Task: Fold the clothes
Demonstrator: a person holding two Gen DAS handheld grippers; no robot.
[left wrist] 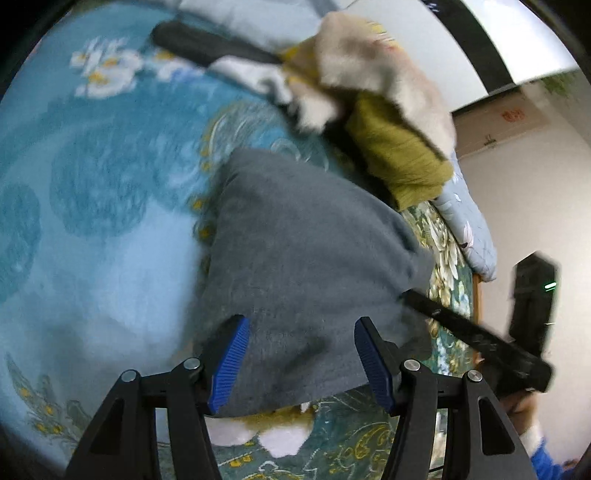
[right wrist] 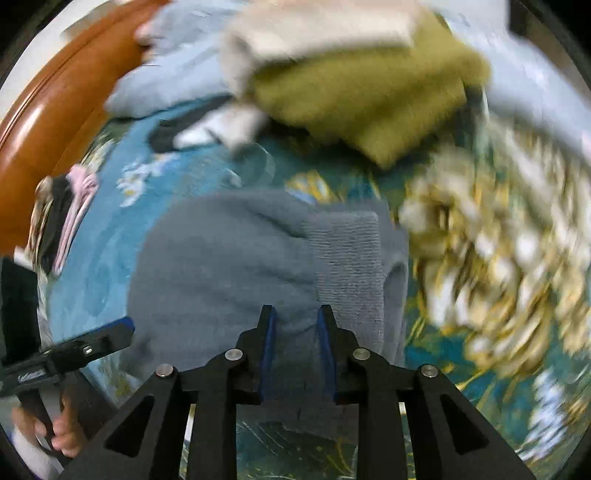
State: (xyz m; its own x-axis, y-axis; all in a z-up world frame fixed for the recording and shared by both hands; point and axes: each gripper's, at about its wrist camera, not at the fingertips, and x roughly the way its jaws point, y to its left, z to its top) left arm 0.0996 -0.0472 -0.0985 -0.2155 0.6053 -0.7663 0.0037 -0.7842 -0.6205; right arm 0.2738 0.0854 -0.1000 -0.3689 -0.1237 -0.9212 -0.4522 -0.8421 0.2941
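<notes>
Grey sweater (left wrist: 310, 258) between the parted left claw (left wrist: 301, 365) fingers.

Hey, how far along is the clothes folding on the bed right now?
Done, it seems: an olive garment and a beige one sit stacked. In hand: the grey sweater lies folded between the open left gripper and the part-open right gripper. Left: loose pink and dark clothes by the headboard.
</notes>
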